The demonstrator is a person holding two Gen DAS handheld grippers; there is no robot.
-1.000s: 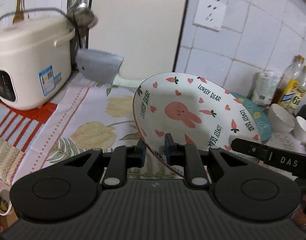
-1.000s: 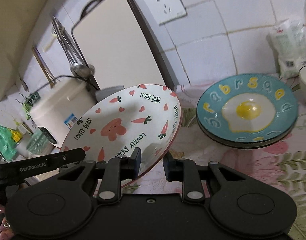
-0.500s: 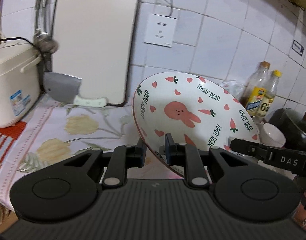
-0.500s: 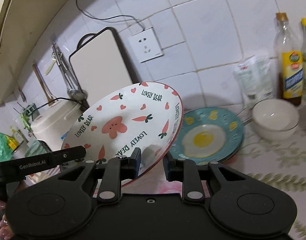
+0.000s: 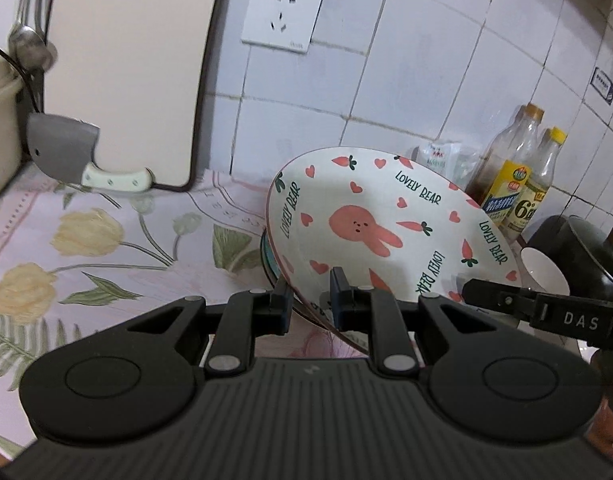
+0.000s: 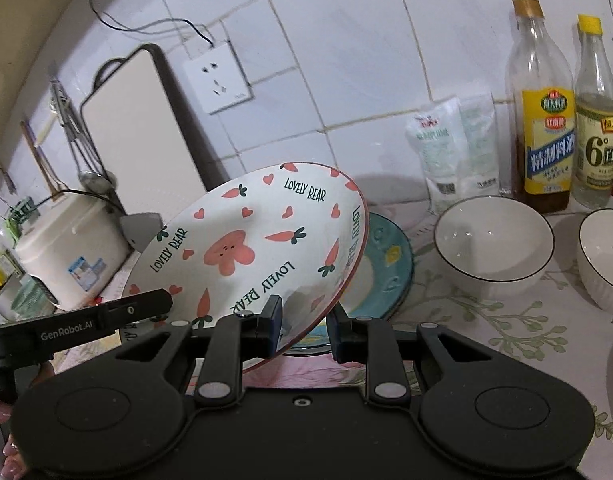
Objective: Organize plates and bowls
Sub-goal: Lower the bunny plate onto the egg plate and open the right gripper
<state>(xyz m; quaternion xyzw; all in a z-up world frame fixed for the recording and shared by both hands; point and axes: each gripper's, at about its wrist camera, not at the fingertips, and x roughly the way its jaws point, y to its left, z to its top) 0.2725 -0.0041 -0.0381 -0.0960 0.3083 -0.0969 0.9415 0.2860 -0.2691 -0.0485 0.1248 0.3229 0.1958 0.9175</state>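
While both grippers pinch its near rim, the bunny plate [image 5: 370,224] hangs tilted over the table [image 5: 118,240], its printed face up and toward the cameras. The left gripper [image 5: 309,300] has its fingers narrowed onto the rim at the plate's 7 o'clock edge in the left view; the right gripper [image 6: 302,320] has its fingers clamped on the rim at about 5 o'clock in the right view. Nothing lies in the plate.

Just behind and below it, at 3 o'clock in the right view, a teal plate [image 6: 386,264] with a fried-egg print lies on the table, mostly hidden by the bunny plate; whether the two touch cannot be told. Further toward 3 o'clock stand two white bowls [image 6: 492,240], upright and empty, side by side. Behind them, against the tiled wall, are two bottles [image 6: 544,120] and a white packet [image 6: 452,152].

At 9 o'clock a cutting board [image 5: 118,68] leans on the wall with a cleaver [image 5: 66,156] at its foot, and a rice cooker [image 6: 66,248] sits beyond.
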